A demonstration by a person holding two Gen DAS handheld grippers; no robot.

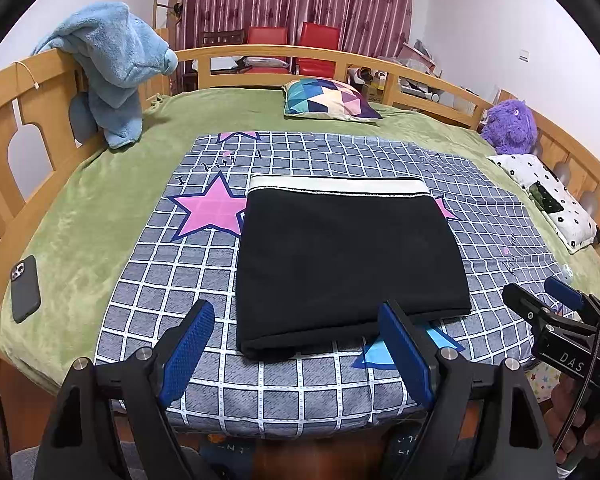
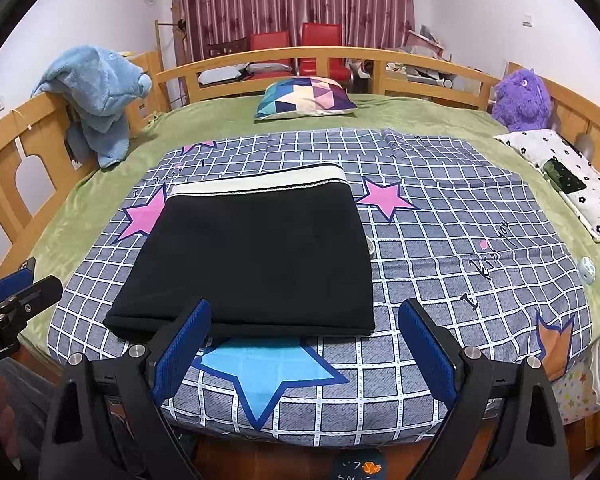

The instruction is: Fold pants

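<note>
The black pants [image 1: 348, 256] are seen folded into a neat rectangle, laid flat on a grey checked sheet [image 1: 300, 388] printed with pink and blue stars, the cream waistband [image 1: 336, 185] turned toward the far end of the bed [image 1: 100, 216]. The near folded edge lies just ahead of both pairs of tongs and is gripped by neither. The left tongs [image 1: 300, 356] are held wide open and empty just short of that edge, the near left corner of the pants showing between the blue pads. The right tongs [image 2: 306, 354] are likewise spread wide with nothing clasped, a blue star on the sheet framed between them and the near right corner of the pants just beyond. Both are pointed down at a slant toward the bed from its near side, and each is glimpsed at the edge of the other's view. A green blanket is spread beneath the sheet. A patchwork cushion [image 2: 304, 98], a purple plush toy [image 2: 522, 100], a blue plush garment [image 1: 112, 64] draped on the wooden rail and a phone [image 1: 25, 288] are set well apart from the pants.
</note>
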